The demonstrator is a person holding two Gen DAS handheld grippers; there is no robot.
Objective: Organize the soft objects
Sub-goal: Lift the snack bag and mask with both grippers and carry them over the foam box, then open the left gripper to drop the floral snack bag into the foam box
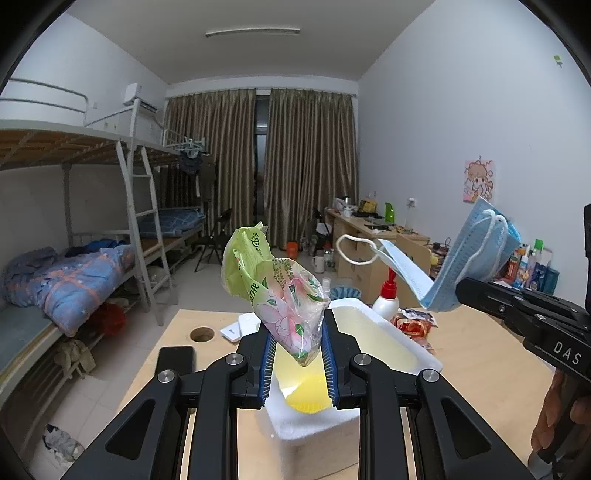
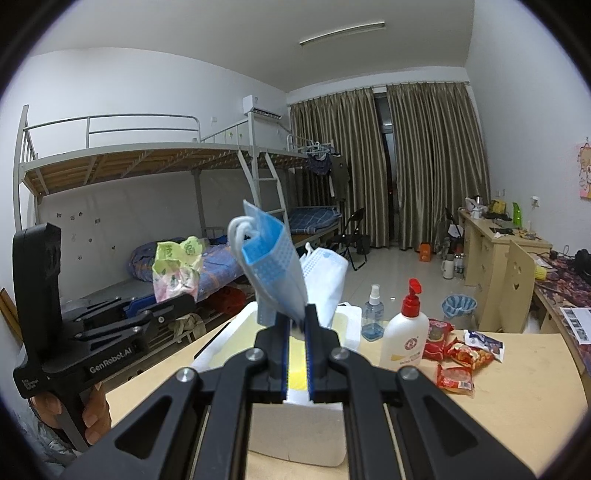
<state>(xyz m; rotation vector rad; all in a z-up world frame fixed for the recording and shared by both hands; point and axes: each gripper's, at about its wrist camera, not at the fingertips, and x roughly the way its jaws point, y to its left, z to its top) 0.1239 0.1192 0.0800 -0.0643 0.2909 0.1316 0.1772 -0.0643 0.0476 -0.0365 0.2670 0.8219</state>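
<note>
Left gripper (image 1: 298, 354) was clamped on a green floral tissue pack (image 1: 275, 295), held above the near end of the white foam box (image 1: 391, 325) on the wooden table (image 1: 480, 354). Right gripper (image 2: 297, 332) was pinched nearly closed on blue face masks (image 2: 275, 266), also over the box, right of the pack.

- The ceiling lamp (image 1: 252, 31) gives even, rather dim white light.
- Shadows are soft.
- Both views bend strongly at the edges, with dark corners.
- No glare.
</note>
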